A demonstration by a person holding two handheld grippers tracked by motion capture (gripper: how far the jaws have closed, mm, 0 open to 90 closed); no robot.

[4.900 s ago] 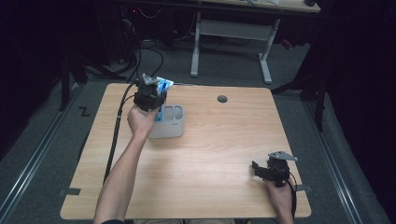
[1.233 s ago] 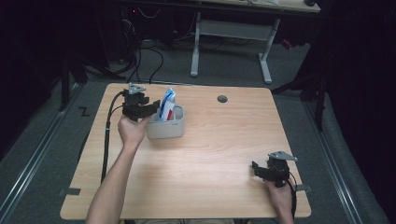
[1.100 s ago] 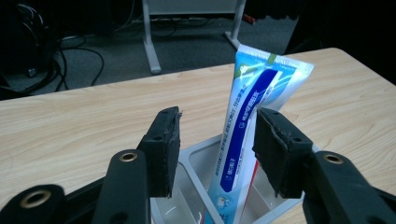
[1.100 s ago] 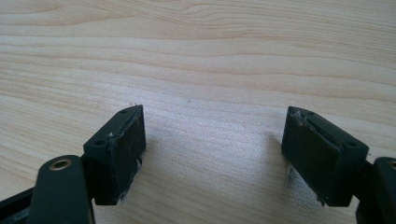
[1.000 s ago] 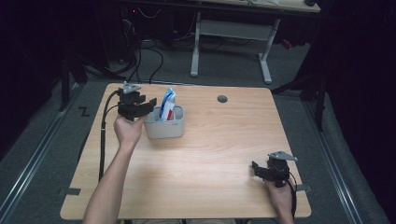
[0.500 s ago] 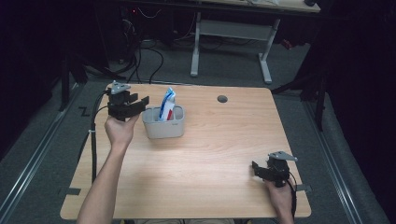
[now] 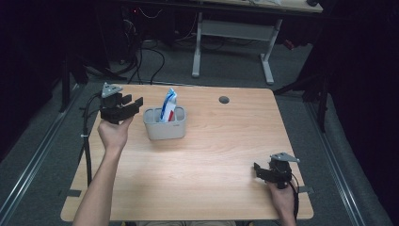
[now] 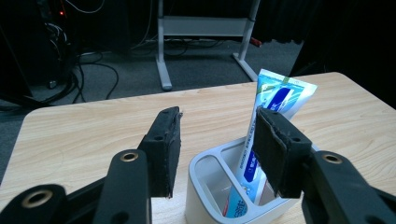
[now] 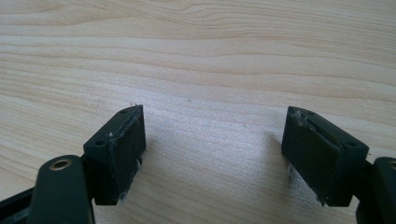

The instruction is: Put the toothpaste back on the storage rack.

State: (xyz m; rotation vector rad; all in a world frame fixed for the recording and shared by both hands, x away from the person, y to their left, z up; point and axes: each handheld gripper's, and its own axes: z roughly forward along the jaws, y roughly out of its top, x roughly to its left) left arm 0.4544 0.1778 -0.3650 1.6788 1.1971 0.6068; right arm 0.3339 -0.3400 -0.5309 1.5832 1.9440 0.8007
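Currently: left gripper (image 7: pixel 131 104) fingers (image 8: pixel 164 147) wide apart and empty, just beside a grey two-compartment holder (image 7: pixel 164 130) with a toothpaste tube (image 7: pixel 167 105) upright inside; right gripper (image 7: pixel 261 171) fingers (image 9: pixel 122 148) wide apart, low over bare bench (image 7: pixel 221 141).

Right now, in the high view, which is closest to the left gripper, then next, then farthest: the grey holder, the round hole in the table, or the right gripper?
From the left gripper:
1. Grey plastic holder, just beside it, to its right.
2. Round dark hole, at the wooden table's far middle.
3. Right gripper, at the near right corner.
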